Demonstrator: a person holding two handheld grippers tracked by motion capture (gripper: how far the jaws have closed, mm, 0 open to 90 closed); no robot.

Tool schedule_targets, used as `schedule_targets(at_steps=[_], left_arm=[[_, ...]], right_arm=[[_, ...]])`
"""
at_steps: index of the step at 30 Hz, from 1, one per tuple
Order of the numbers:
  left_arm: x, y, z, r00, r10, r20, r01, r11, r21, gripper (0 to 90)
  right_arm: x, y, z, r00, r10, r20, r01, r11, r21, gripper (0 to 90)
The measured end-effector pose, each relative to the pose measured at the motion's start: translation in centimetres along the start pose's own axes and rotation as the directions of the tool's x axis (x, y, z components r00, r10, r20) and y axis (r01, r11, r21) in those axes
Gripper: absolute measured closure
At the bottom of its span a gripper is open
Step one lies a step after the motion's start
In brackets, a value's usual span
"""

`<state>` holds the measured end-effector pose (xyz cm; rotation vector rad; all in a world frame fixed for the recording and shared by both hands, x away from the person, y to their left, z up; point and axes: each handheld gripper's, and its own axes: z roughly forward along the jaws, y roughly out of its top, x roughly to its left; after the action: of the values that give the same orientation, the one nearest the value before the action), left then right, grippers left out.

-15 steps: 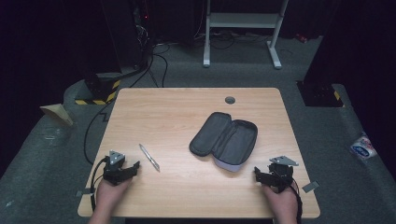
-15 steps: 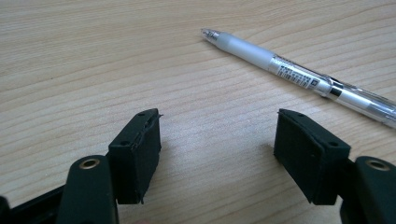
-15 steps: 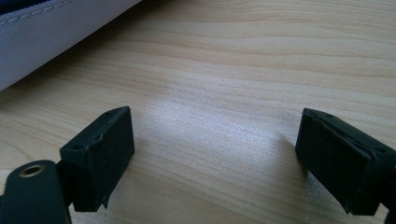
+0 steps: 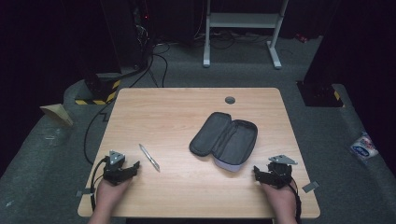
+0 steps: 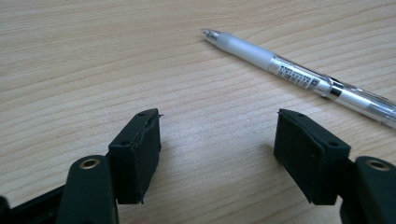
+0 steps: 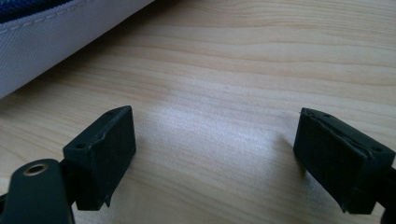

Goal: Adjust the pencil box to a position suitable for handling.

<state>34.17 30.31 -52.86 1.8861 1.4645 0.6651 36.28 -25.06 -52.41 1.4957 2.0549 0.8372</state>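
One wooden desk (image 4: 187,112) carries everything; a small round grey cap sits in its top near the far edge. Largest item on it: a dark pencil case (image 4: 224,138), unzipped & lying open flat, right of centre, w/ a pale grey-white underside showing at its near corner. In the right gripper view that pale fabric edge (image 6: 60,37) fills the upper left, w/ a strip of blue lining at the very top.

Next down: the two tongs, both at the near edge of the desk, each in a hand. Left tongs (image 4: 133,166) sit at the near left corner, grey three-cornered plate on top, cable looping off the desk edge. In the left gripper view they (image 5: 217,154) are spread wide, nothing between the pads, bare wood under them. Right tongs (image 4: 258,171) sit at the near right, just beside the case's near corner but not touching it. In the right gripper view they (image 6: 215,154) are also spread wide, empty, hovering low over bare wood.

Smallest: a clear-barrelled pen (image 4: 149,157) w/ white grip, lying flat on the desk btw. left tongs & case, nearer the tongs. In the left gripper view the pen (image 5: 299,77) lies ahead & to the right of the pads, apart from them, tip pointing up-left.
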Motion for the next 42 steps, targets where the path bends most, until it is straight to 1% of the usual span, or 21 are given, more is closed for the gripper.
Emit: schedule_targets(at_steps=[3, 6, 7, 8, 10, 13, 17, 22, 25, 26, 28, 35, 41, 42], left_arm=[[-0.1, -0.1, -0.1, 1.0000, -0.006, -0.006, 0.006, 1.0000, -0.002, 32.0], [-0.2, -0.2, -0.2, 1.0000, -0.004, -0.008, 0.004, 1.0000, -0.001, 32.0], [-0.2, -0.2, -0.3, 1.0000, -0.002, -0.006, 0.002, 1.0000, 0.000, 32.0], [-0.2, -0.3, -0.3, 1.0000, -0.005, -0.004, 0.005, 1.0000, -0.003, 31.9], [-0.2, -0.4, -0.5, 1.0000, 0.004, 0.007, -0.004, 1.0000, 0.003, 30.9], [-0.3, -0.5, -0.5, 0.9999, 0.009, 0.013, -0.009, 1.0000, 0.002, 28.9], [-0.4, -0.5, -0.5, 0.9998, 0.015, 0.011, -0.015, 0.9999, 0.004, 27.1], [-0.5, -0.5, -0.5, 0.9996, 0.020, 0.023, -0.020, 0.9998, 0.006, 25.2], [-0.5, -0.4, -0.4, 0.9993, 0.026, 0.025, -0.026, 0.9996, 0.009, 23.9], [-0.5, -0.4, -0.4, 0.9993, 0.026, 0.026, -0.026, 0.9996, 0.009, 23.7], [-0.5, -0.4, -0.4, 0.9993, 0.027, 0.027, -0.027, 0.9996, 0.009, 23.5], [-0.5, -0.3, -0.3, 0.9991, 0.030, 0.030, -0.030, 0.9995, 0.011, 22.1], [-0.5, -0.3, -0.3, 0.9991, 0.030, 0.031, -0.031, 0.9995, 0.011, 21.8], [-0.5, -0.3, -0.3, 0.9991, 0.030, 0.031, -0.031, 0.9995, 0.011, 21.8]], right_arm=[[-0.1, 0.1, 0.1, 1.0000, -0.008, -0.004, 0.008, 1.000, 0.004, 12.5], [0.0, 0.0, 0.0, 1.0000, -0.008, -0.001, 0.008, 1.000, 0.001, 13.8], [0.0, 0.0, 0.0, 1.0000, -0.005, -0.002, 0.005, 1.000, 0.000, 14.6], [0.0, 0.1, 0.0, 0.9999, -0.012, -0.001, 0.012, 1.000, -0.001, 14.9], [0.2, 0.2, -0.1, 0.9997, -0.026, -0.002, 0.026, 1.000, -0.001, 15.6], [0.4, 0.1, -0.5, 0.9991, -0.043, -0.004, 0.043, 0.999, -0.034, 16.1], [0.5, 0.1, -1.1, 0.9991, -0.037, -0.021, 0.036, 0.997, -0.063, 18.4], [0.5, 0.6, -2.2, 0.9993, -0.024, -0.028, 0.021, 0.992, -0.127, 19.5], [0.5, 0.9, -2.7, 0.9988, -0.021, -0.043, 0.014, 0.990, -0.141, 20.2], [0.6, 1.0, -2.8, 0.9987, -0.017, -0.048, 0.010, 0.990, -0.142, 20.3], [0.8, 1.3, -3.1, 0.9983, -0.036, -0.045, 0.029, 0.988, -0.151, 20.4], [1.8, 2.1, -3.9, 0.9966, -0.055, -0.062, 0.044, 0.985, -0.168, 20.5], [2.8, 2.8, -4.0, 0.9932, -0.081, -0.083, 0.064, 0.980, -0.187, 20.2], [3.0, 3.0, -3.9, 0.9921, -0.092, -0.086, 0.074, 0.978, -0.193, 20.2]])
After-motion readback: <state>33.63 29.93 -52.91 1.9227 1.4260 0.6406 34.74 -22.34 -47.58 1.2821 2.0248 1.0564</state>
